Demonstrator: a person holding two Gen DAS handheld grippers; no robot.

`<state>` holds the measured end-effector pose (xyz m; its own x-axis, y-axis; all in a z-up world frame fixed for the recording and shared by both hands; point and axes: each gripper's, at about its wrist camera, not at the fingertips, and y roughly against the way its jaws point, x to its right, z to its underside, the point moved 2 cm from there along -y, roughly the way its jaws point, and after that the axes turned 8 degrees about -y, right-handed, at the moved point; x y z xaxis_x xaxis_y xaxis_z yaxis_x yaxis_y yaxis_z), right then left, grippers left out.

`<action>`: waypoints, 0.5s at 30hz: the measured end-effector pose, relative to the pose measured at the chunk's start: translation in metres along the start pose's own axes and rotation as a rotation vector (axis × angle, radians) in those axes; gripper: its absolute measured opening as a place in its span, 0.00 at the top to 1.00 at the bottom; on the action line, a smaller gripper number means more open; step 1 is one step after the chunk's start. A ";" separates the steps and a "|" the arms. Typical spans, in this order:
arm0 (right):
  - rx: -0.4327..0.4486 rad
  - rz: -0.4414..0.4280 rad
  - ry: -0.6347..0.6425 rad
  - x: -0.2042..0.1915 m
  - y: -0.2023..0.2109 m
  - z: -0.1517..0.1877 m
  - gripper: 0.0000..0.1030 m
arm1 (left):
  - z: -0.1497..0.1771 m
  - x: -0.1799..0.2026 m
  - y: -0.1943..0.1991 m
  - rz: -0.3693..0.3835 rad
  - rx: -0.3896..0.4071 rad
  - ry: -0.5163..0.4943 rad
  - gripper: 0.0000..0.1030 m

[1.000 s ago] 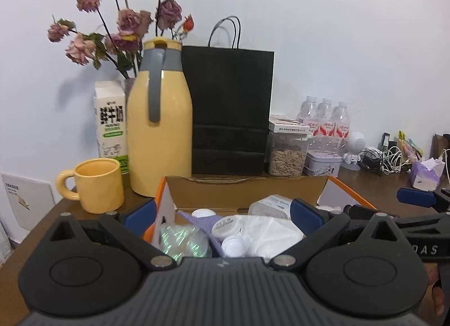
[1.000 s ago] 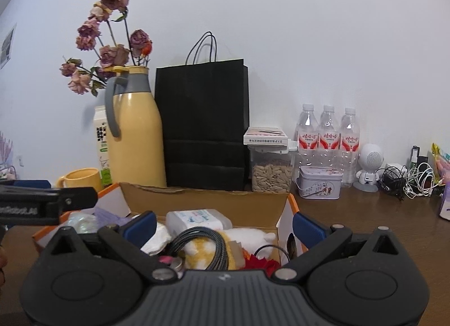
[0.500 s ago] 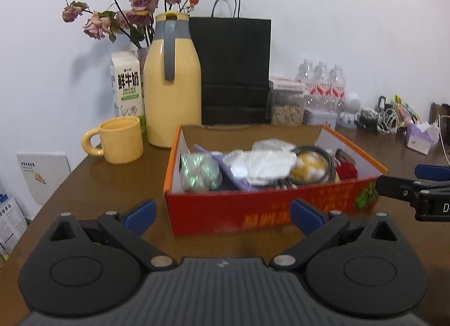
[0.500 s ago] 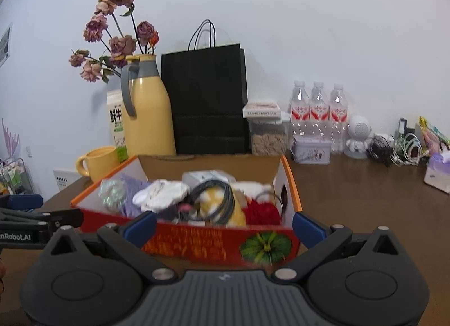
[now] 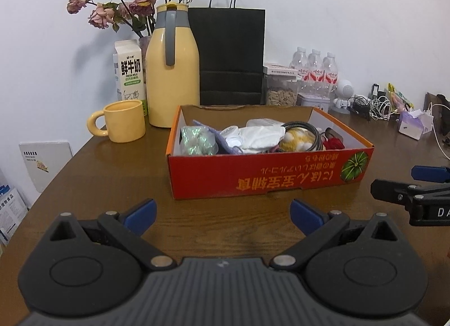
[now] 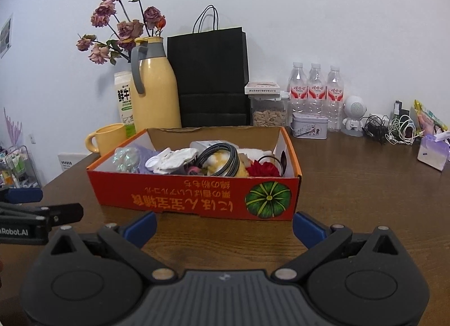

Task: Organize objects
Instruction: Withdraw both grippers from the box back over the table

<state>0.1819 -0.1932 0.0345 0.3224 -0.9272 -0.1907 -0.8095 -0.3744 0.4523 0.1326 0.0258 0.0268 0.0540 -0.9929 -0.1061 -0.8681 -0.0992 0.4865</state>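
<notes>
While both tools hang back from the red box [image 5: 270, 177], nothing is in either grip. The left tool [image 5: 222, 215] has its blue-tipped fingers spread wide over bare wood, and the right tool [image 6: 225, 226] shows the same, fingers wide apart with only the brown surface [image 6: 365, 185] between them. Neither one touches the box; each sits just short of its near wall.

And look at that box, it's loaded! A shiny crinkled wrapper [image 5: 197, 141] at the left end, a white mask-like bundle [image 5: 253, 136] in the middle, a coiled grey cable [image 6: 222, 157] over something yellow and fluffy [image 5: 295, 139], and a red flower-like piece [image 6: 263, 170] at the right end. All of it lies inside the walls, nothing spilling over the rim.

Around the box, the wood in front and to the sides looks free of loose items. Behind it stand the yellow jug [image 5: 171, 72], the yellow mug [image 5: 123, 125] and the black paper bag [image 5: 230, 56], upright along the wall and seemingly not part of the job.

My read: the gathering looks finished or close to it. If anything is left, I can't spot it from here.
</notes>
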 end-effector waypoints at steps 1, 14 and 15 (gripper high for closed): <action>0.000 0.000 0.001 -0.001 0.001 0.001 0.00 | 0.001 0.000 0.000 0.000 -0.003 0.001 0.00; -0.003 0.000 0.005 -0.003 0.004 0.004 0.00 | 0.004 -0.001 0.003 -0.002 -0.010 0.004 0.00; -0.003 0.000 0.006 -0.004 0.004 0.003 0.00 | 0.004 -0.001 0.003 -0.002 -0.010 0.004 0.00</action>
<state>0.1759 -0.1910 0.0342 0.3248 -0.9274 -0.1857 -0.8082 -0.3741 0.4548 0.1277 0.0266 0.0252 0.0580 -0.9929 -0.1041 -0.8631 -0.1023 0.4945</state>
